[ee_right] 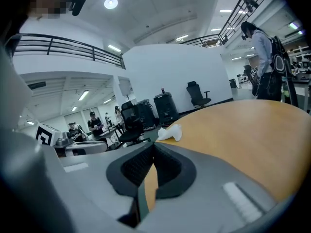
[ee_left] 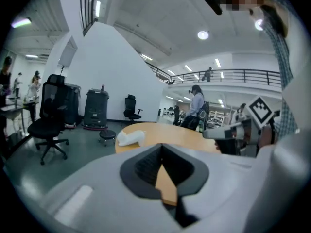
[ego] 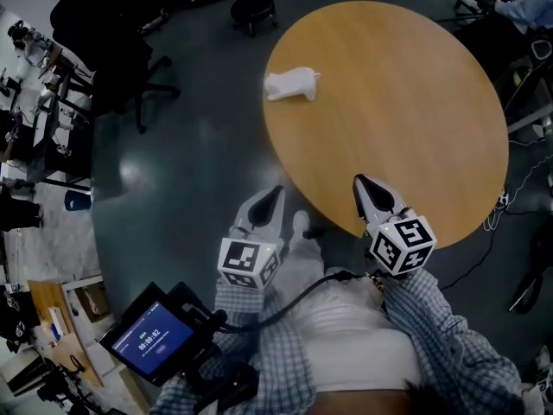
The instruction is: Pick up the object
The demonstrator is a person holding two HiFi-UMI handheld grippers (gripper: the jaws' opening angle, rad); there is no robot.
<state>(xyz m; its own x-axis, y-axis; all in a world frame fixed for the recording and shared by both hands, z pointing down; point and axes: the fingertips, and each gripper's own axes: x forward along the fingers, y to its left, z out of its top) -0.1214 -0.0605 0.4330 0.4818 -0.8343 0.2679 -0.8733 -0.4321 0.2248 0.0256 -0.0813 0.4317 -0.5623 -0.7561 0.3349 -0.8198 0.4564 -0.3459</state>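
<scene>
A small white lumpy object [ego: 291, 85] lies near the far-left edge of the round wooden table [ego: 406, 102]. It also shows in the left gripper view as the white object [ee_left: 130, 138] and in the right gripper view as the white object [ee_right: 170, 133]. My left gripper [ego: 275, 193] hangs off the table's near-left rim, shut and empty, its tips meeting in its own view [ee_left: 162, 147]. My right gripper [ego: 359, 182] is over the near edge of the table, also shut with nothing in it [ee_right: 153, 147]. Both are well short of the object.
A black office chair [ego: 112, 41] and a round stool [ego: 253, 9] stand on the grey floor beyond the table's left side. A handheld screen [ego: 155, 340] hangs at my lower left. Cables [ego: 510, 201] lie right of the table. A person [ee_right: 262, 47] stands past it.
</scene>
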